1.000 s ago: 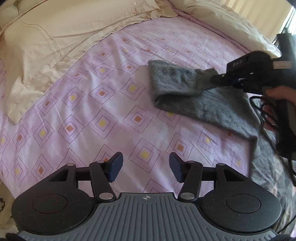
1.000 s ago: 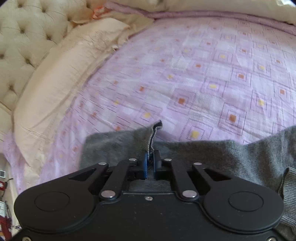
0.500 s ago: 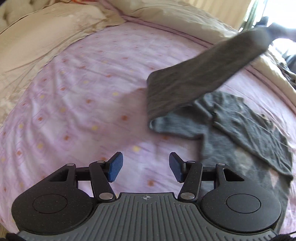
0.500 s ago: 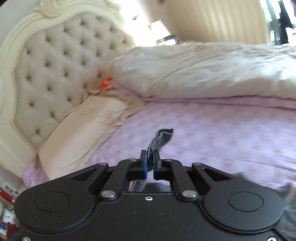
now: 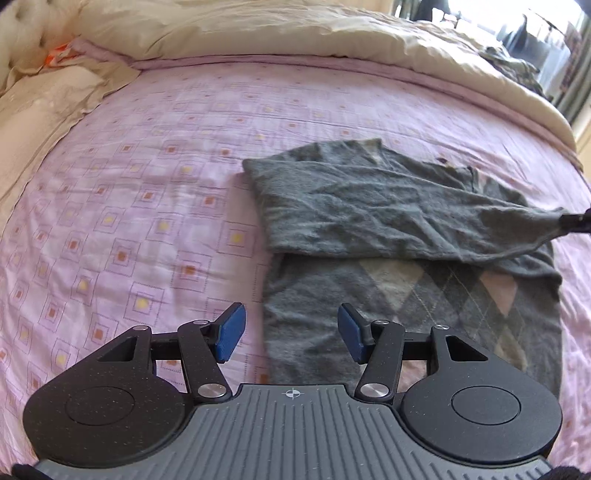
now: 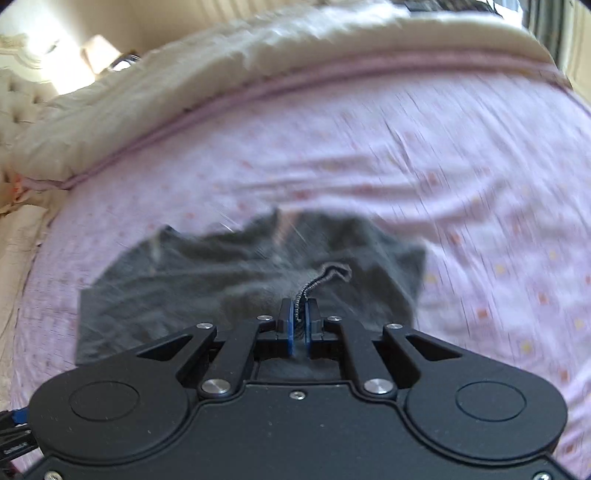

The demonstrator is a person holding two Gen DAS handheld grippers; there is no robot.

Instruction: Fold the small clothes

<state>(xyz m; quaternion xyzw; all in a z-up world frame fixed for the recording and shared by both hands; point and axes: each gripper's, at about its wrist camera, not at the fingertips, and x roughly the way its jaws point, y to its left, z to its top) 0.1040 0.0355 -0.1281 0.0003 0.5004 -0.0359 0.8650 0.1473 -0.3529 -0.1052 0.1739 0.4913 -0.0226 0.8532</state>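
Note:
A grey knitted sweater with a pale argyle front lies on the purple patterned bed sheet. One sleeve is drawn across its body toward the right. My right gripper is shut on the sleeve's cuff, and its tip shows at the right edge of the left wrist view. In the right wrist view the sweater is blurred below the fingers. My left gripper stands open just above the sweater's near left edge, nothing between its blue pads.
A cream duvet is bunched along the far side of the bed. Cream pillows and a tufted headboard sit at the left. Dark clothing lies at the far right by a window.
The right gripper has carried the sleeve from high in the air down across the sweater's body to the right. The left gripper has moved closer to the sweater's near edge, still open.

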